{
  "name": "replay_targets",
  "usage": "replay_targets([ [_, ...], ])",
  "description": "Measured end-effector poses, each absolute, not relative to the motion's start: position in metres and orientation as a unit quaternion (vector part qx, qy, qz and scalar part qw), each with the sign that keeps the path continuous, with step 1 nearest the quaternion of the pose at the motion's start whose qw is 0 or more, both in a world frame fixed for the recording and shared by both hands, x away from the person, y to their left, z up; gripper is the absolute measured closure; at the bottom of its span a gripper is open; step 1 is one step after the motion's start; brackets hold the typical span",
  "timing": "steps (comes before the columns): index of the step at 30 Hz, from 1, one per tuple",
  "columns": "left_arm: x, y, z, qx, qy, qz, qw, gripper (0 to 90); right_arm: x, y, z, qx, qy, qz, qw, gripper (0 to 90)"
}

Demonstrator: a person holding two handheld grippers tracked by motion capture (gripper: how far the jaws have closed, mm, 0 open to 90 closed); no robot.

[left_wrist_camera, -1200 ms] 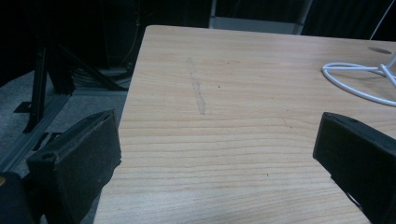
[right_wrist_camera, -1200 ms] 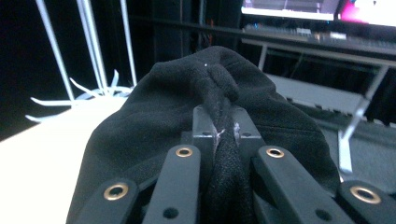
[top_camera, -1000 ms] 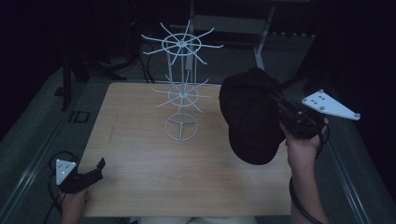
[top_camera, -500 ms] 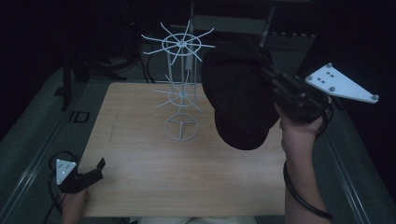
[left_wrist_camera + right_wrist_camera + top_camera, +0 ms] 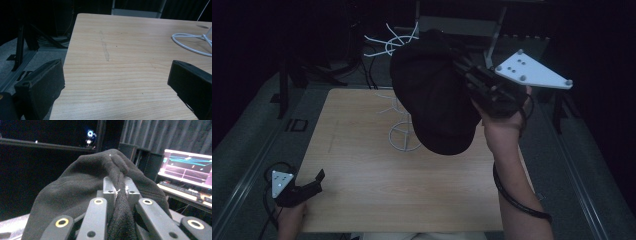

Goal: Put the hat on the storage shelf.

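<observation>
Hat [image 5: 434, 95] hangs above the desk [image 5: 362, 170], pinched at its edge in your right gripper [image 5: 469, 75], fingers clamped on the black cloth; nearer you, your left gripper [image 5: 314, 182] rests with fingers wide; beyond stands the white wire rack [image 5: 404, 137].

A dim, dark room surrounds a light wood-grain surface [image 5: 362, 170] standing on grey carpeted floor [image 5: 247, 150] with metal frame rails [image 5: 242, 175] beside it, dark ribbed curtains [image 5: 160, 135] behind, and a lit monitor [image 5: 187, 167] above a keyboard [image 5: 180, 188] at one side.
</observation>
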State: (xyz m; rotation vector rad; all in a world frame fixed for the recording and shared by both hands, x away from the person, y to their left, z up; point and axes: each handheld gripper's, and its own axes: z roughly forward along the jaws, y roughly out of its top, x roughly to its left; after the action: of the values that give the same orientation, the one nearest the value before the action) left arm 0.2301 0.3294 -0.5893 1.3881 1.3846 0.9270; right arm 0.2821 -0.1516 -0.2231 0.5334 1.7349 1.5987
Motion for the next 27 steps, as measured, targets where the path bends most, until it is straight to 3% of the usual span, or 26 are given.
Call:
replay_targets([
  [21,0.23,0.33,-0.589,0.565,0.565,0.377,0.468,1.5,0.303,-0.142,-0.285,0.225,0.713,0.589,0.309,82.4],
  [27,0.23,0.33,-0.589,0.566,0.564,0.377,0.468,1.4,0.311,-0.145,-0.302,0.235,0.718,0.585,0.295,78.5],
])
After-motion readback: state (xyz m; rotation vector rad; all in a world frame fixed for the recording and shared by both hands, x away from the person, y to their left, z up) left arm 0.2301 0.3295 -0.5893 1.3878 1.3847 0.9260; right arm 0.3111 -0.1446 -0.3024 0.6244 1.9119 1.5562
